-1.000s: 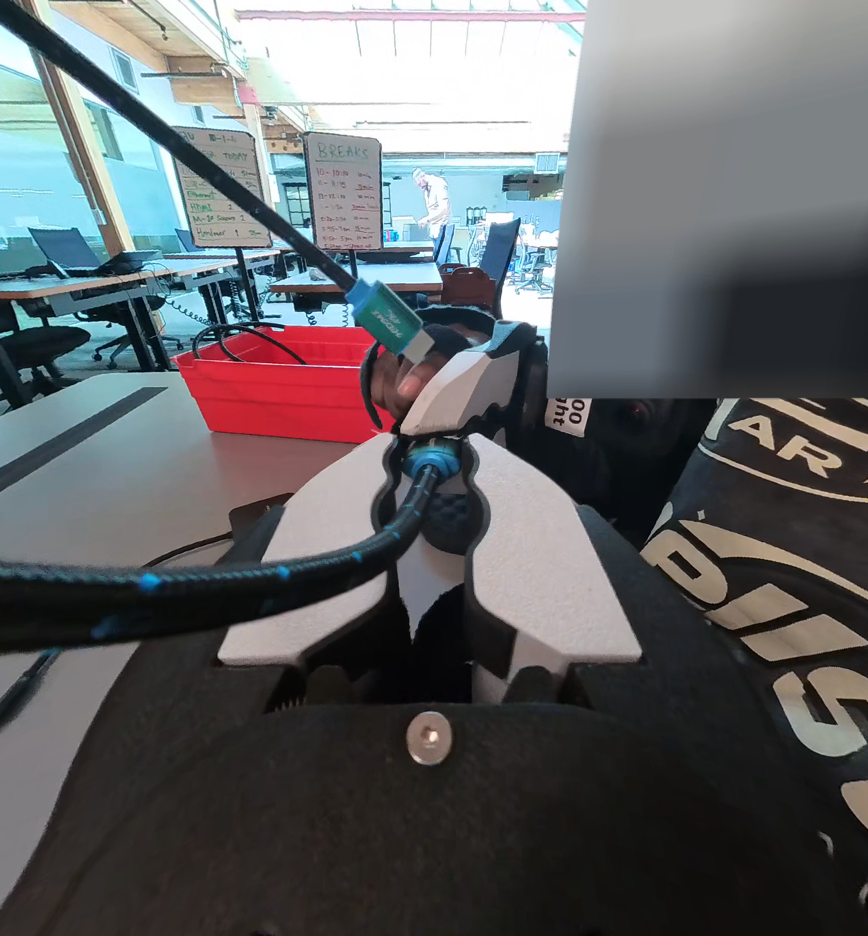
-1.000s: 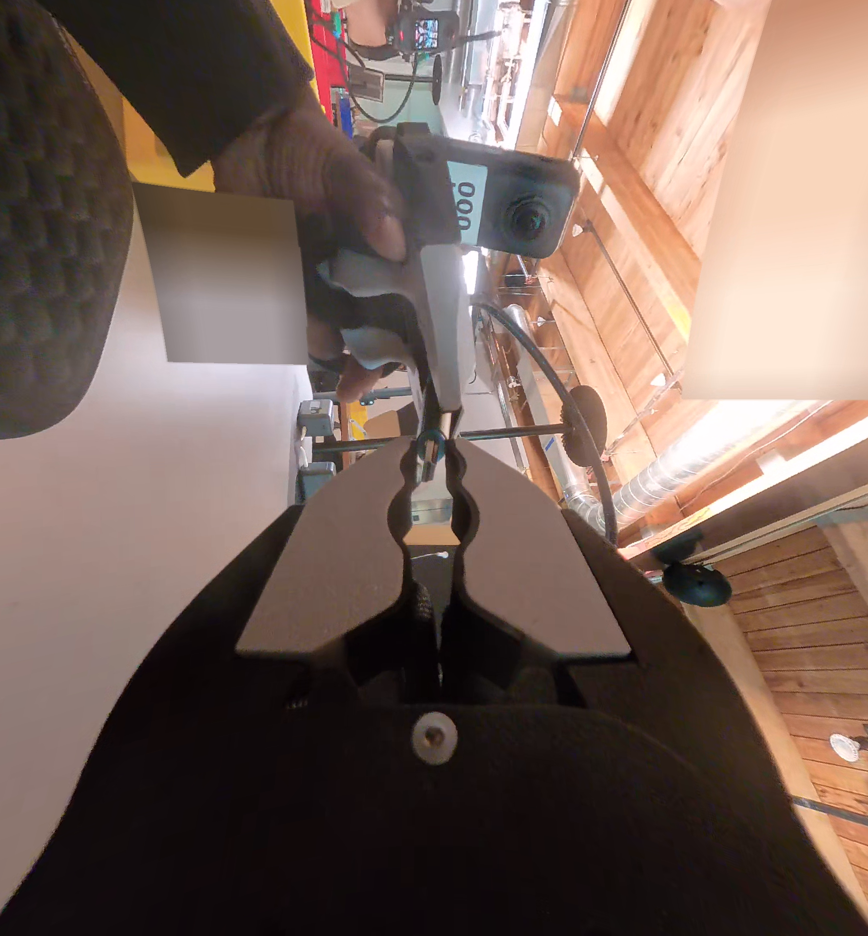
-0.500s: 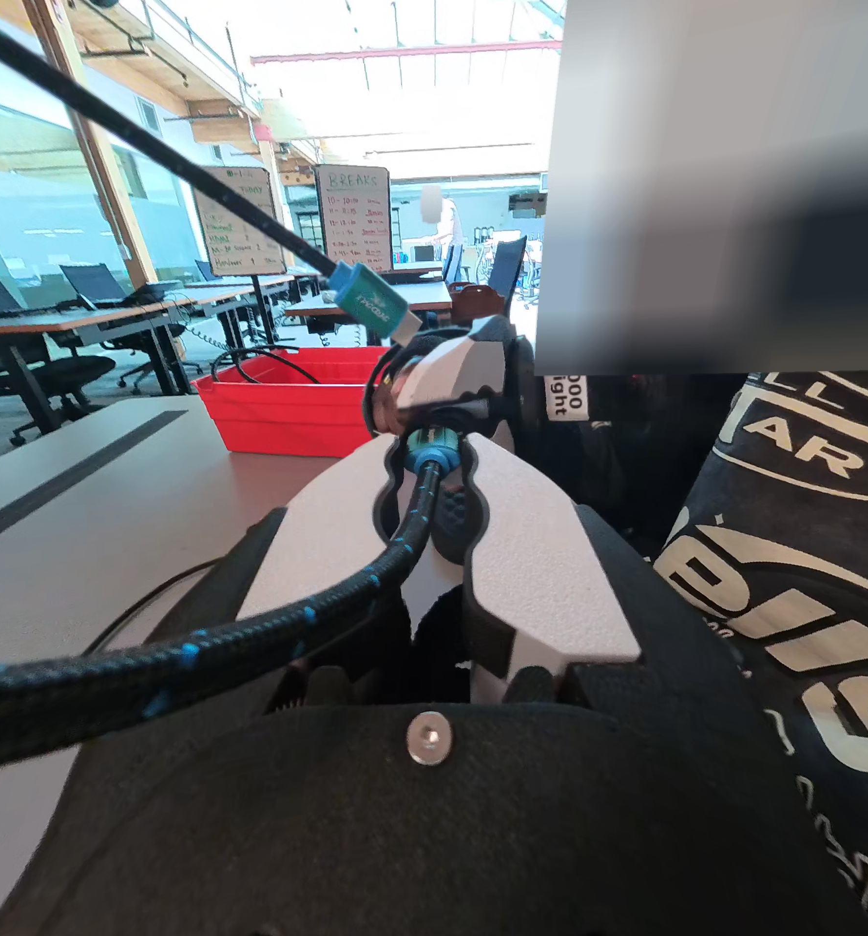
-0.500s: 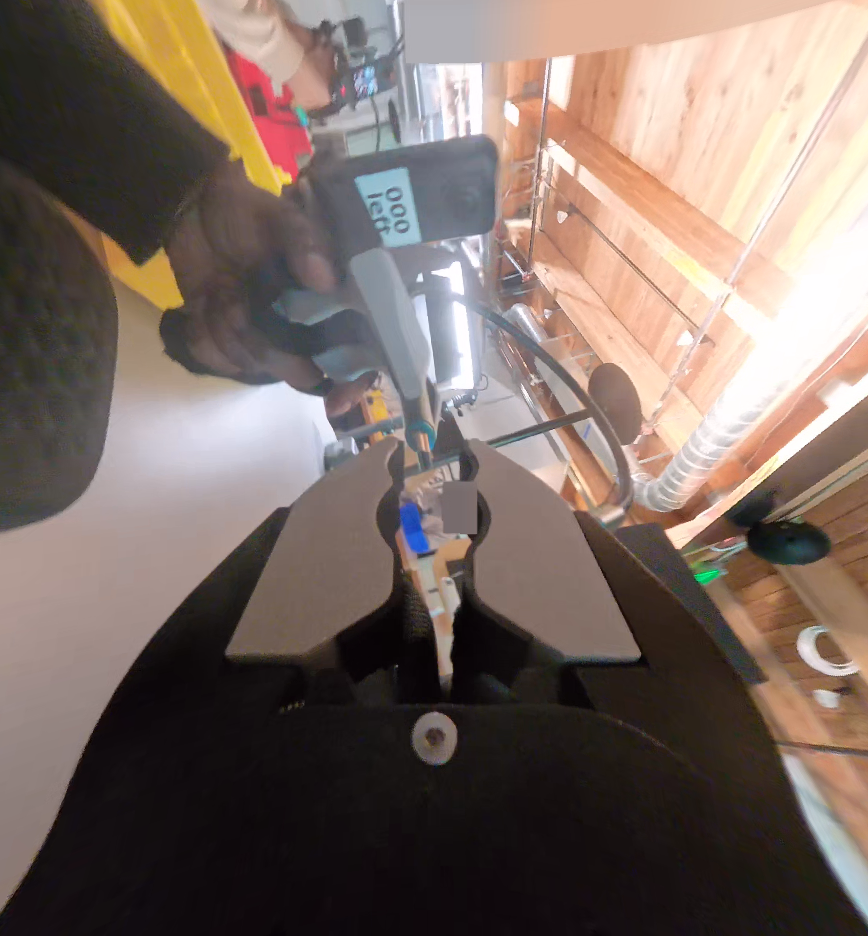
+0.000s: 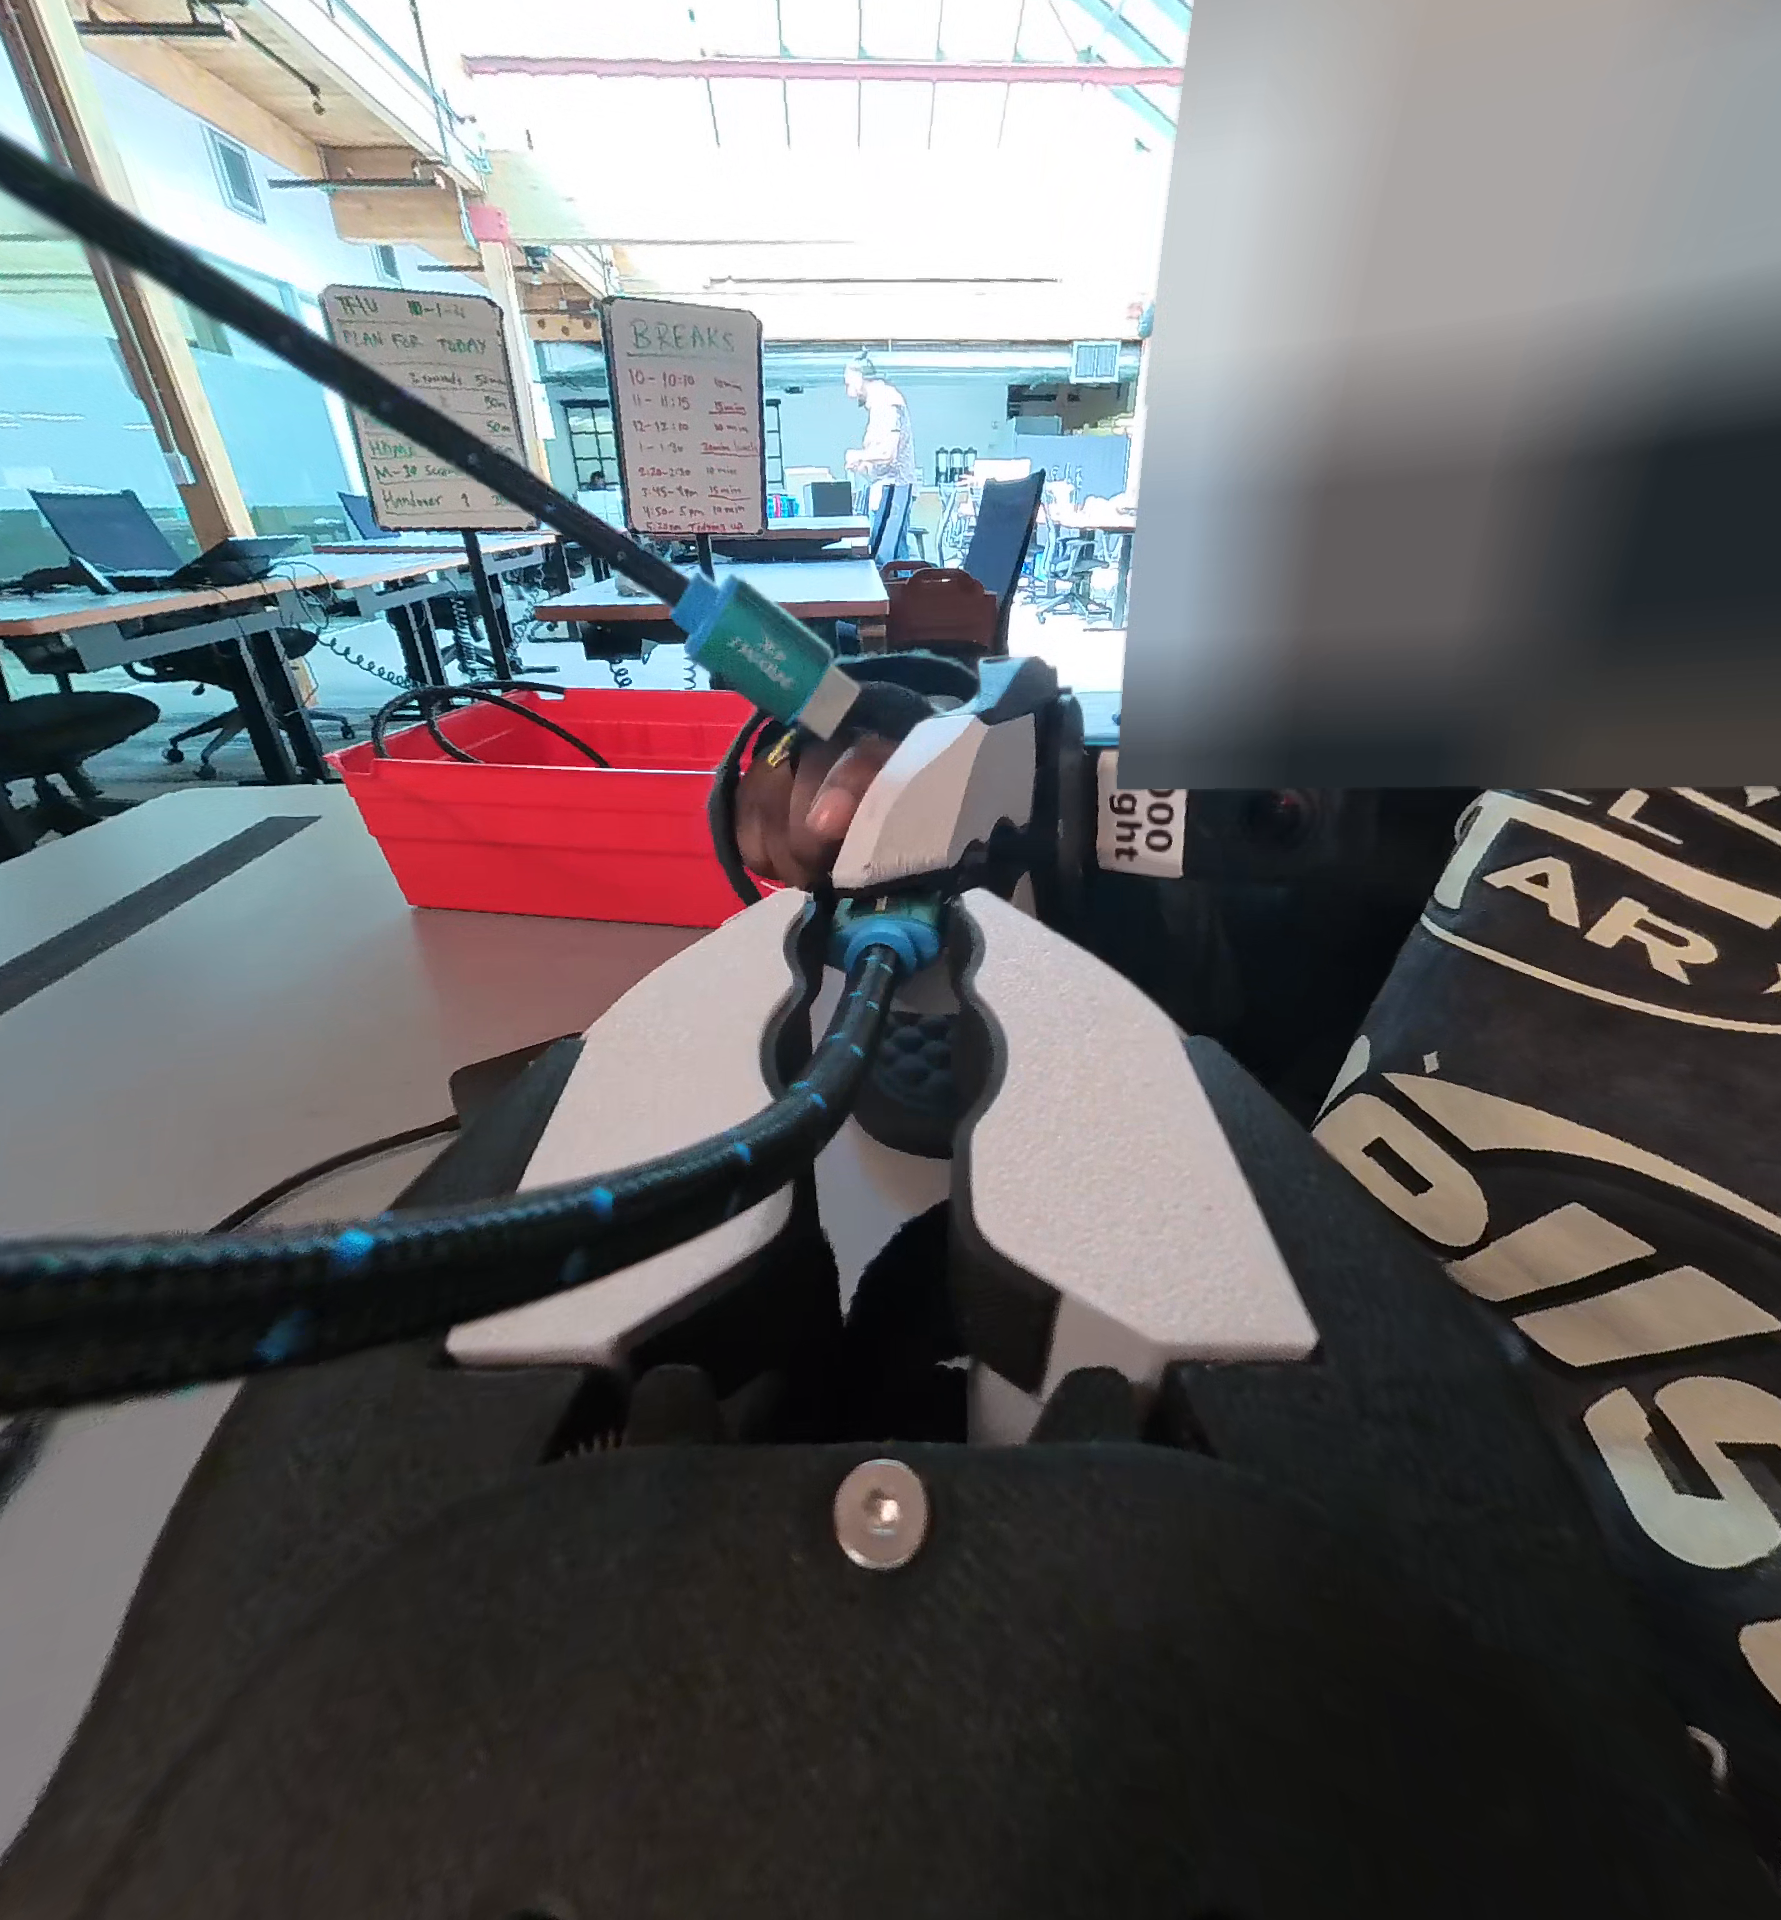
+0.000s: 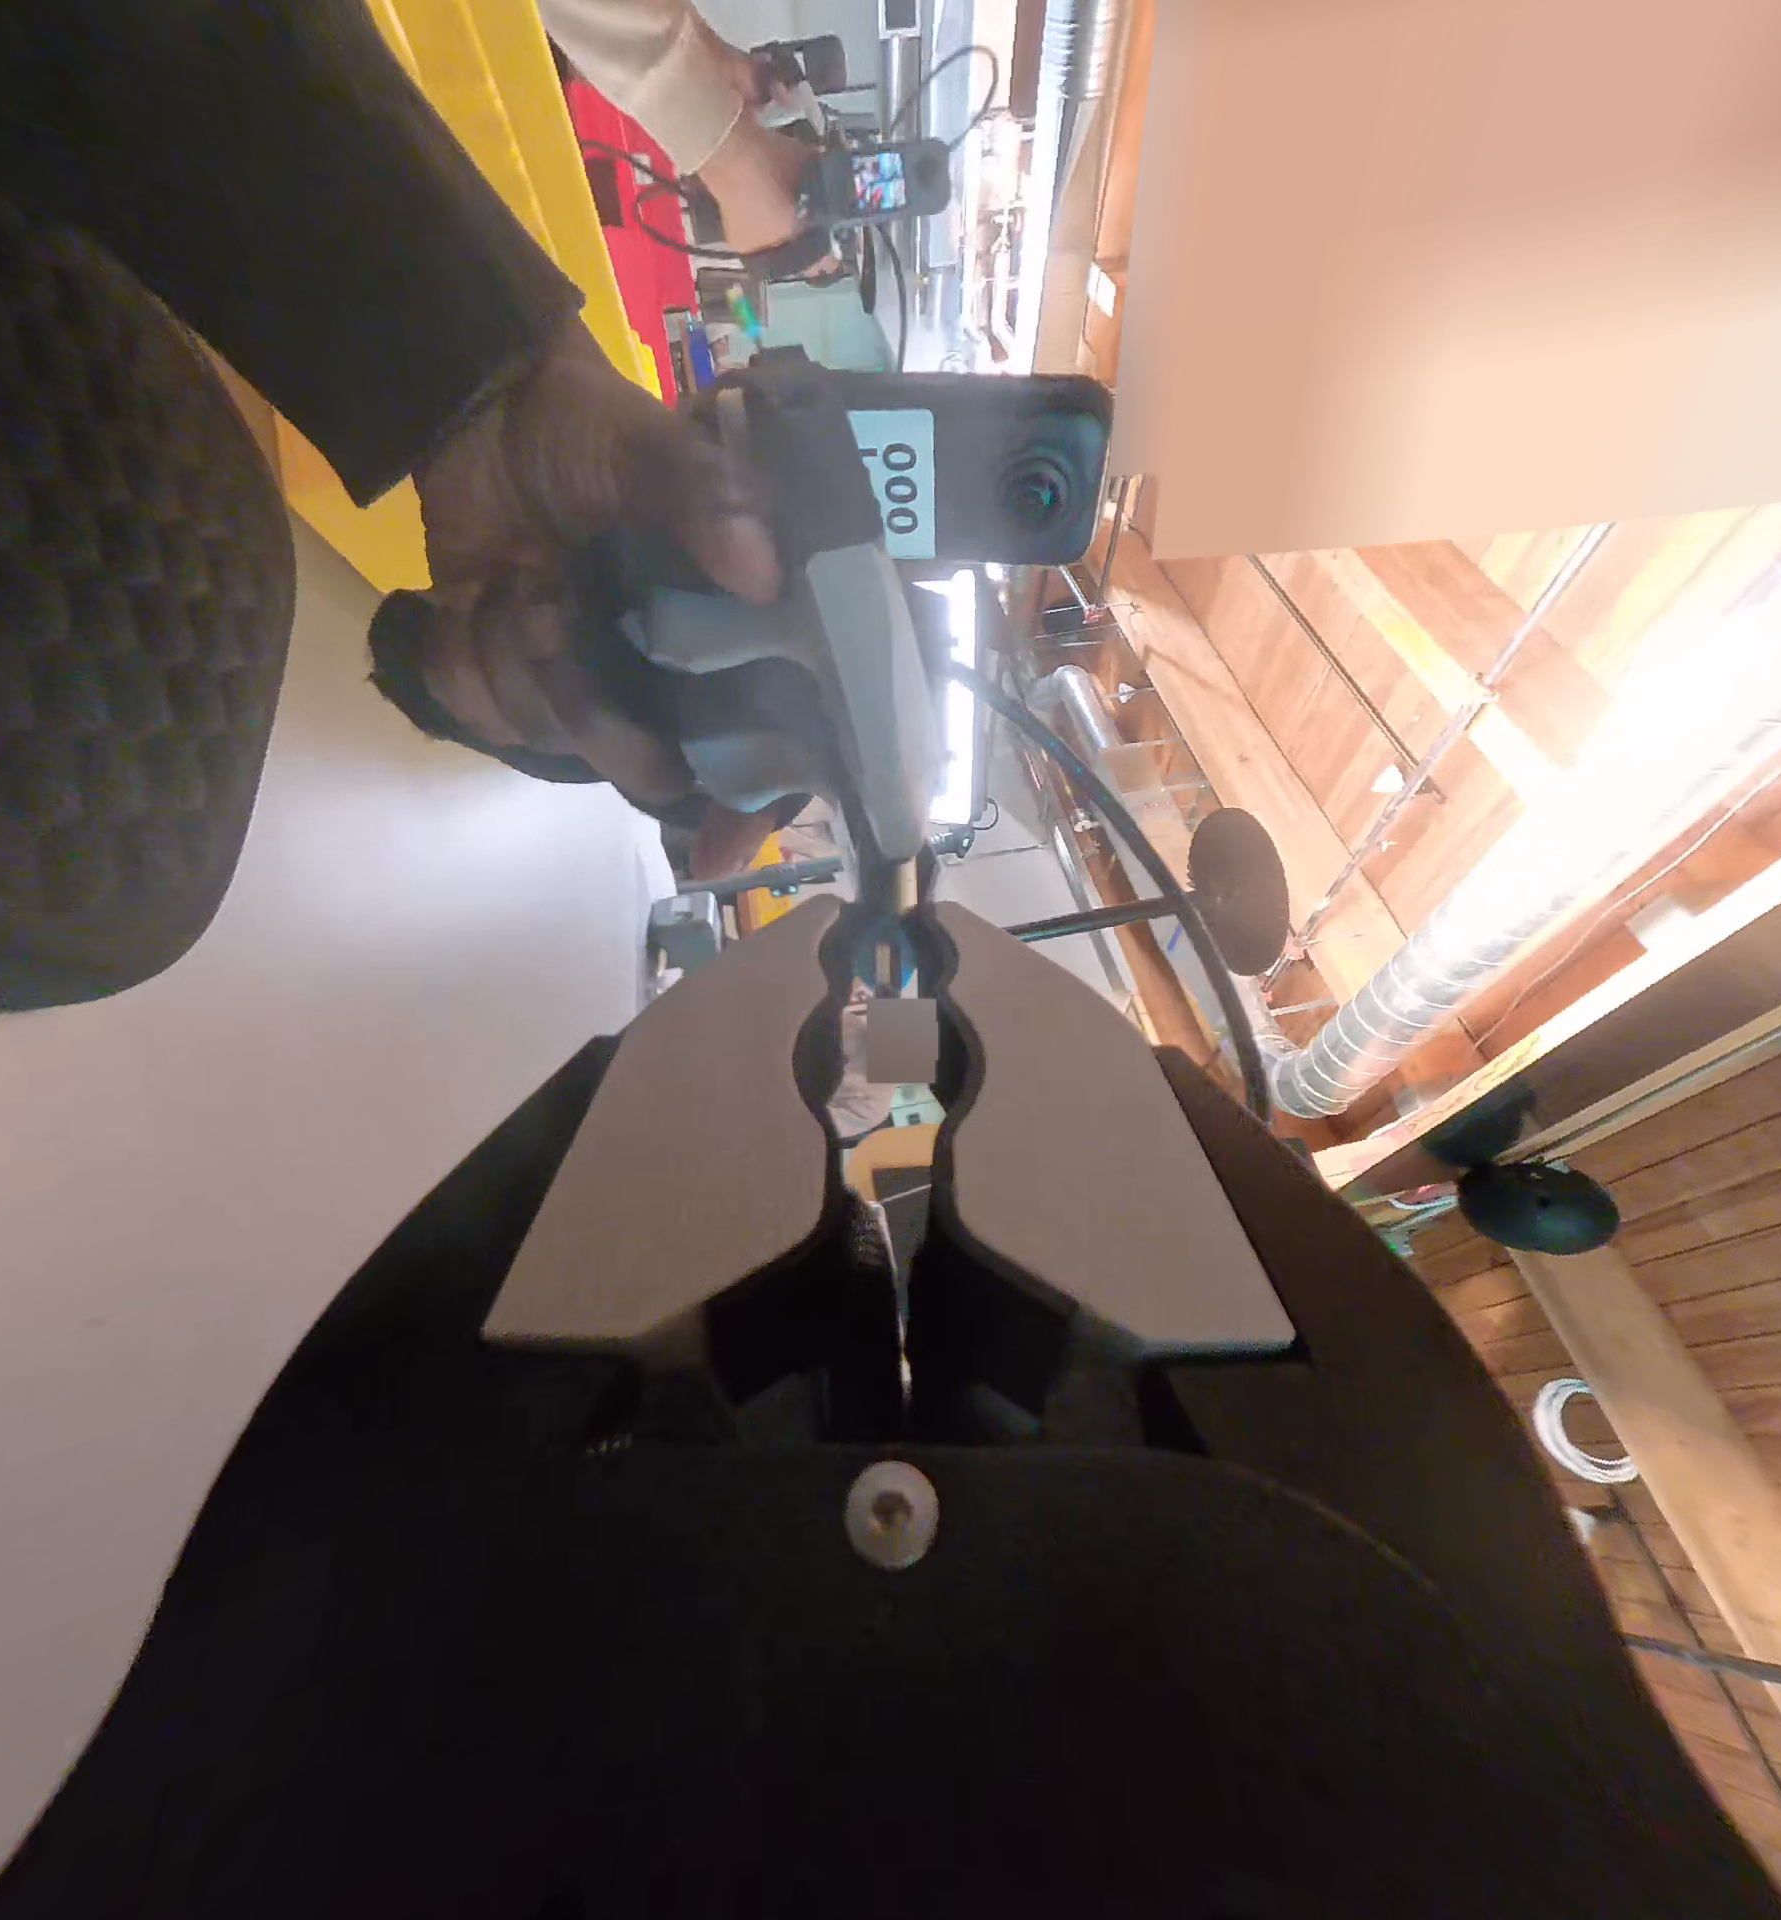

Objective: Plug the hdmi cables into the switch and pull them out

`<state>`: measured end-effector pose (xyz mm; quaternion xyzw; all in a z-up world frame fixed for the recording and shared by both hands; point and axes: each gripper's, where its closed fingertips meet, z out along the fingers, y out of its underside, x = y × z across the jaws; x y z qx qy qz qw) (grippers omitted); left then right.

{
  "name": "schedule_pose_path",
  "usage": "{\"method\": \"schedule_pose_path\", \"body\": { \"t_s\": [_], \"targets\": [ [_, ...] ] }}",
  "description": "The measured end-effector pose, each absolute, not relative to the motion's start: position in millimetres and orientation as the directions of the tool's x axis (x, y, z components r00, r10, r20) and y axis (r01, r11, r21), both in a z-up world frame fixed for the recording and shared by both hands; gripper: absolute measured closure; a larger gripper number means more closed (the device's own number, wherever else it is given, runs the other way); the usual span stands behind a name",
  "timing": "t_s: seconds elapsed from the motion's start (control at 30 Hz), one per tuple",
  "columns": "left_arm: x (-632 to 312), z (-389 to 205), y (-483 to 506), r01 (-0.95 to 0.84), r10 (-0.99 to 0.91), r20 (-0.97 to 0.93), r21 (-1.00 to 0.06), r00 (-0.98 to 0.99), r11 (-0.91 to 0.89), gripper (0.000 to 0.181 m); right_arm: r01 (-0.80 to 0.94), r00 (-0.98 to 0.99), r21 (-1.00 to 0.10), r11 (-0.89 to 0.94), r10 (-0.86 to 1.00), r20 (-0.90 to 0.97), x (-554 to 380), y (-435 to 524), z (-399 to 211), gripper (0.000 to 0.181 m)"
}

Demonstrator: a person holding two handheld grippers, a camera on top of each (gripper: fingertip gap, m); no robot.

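My left gripper [image 5: 881,935] is shut on the blue-collared end of a black braided HDMI cable [image 5: 553,1216], which trails off to the lower left. The right gripper [image 5: 917,810] meets it tip to tip from above. In the right wrist view my right gripper [image 6: 891,925] is closed on the same blue plug [image 6: 891,951], with the left gripper [image 6: 870,717] and the hand holding it just beyond. A second teal HDMI plug [image 5: 761,660] hangs in the air above on its own cable. No switch is clearly in view.
A red bin [image 5: 553,821] with cables stands on the grey table [image 5: 190,987] behind the grippers. A dark flat object [image 5: 496,1081] lies partly hidden behind my left finger. A person's dark shirt [image 5: 1592,1143] fills the right. A yellow bin [image 6: 512,208] shows in the right wrist view.
Both grippers swayed together and the right one rolled a little. They stay tip to tip on the plug. The hanging teal plug shifted slightly.
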<state>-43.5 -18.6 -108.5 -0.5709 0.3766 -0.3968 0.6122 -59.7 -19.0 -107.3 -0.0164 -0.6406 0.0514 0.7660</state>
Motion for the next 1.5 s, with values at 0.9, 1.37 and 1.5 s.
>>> {"method": "schedule_pose_path", "body": {
  "t_s": [0.9, 1.37, 1.5],
  "targets": [
    [-41.5, -109.8, -19.4, 0.07, -0.927, 0.072, -0.996, 0.367, -0.05, 0.153, 0.021, 0.248, 0.022, 1.0, -0.027, 0.968, -61.6, -18.3, -105.0, 0.17],
    [-80.1, -69.5, -3.7, 0.208, -0.794, -0.05, -0.953, 0.606, 0.219, 0.16, -0.081, 0.05, -0.707, 0.703, 0.711, 0.701, -31.4, 38.0, -78.9, 0.133],
    [-110.6, -40.8, -12.5, 0.347, -0.724, -0.048, -0.854, 0.688, 0.387, 0.16, 0.316, -0.157, -0.805, 0.502, 0.864, 0.478, -16.5, 78.9, -111.5, 0.103]
  ]
}}
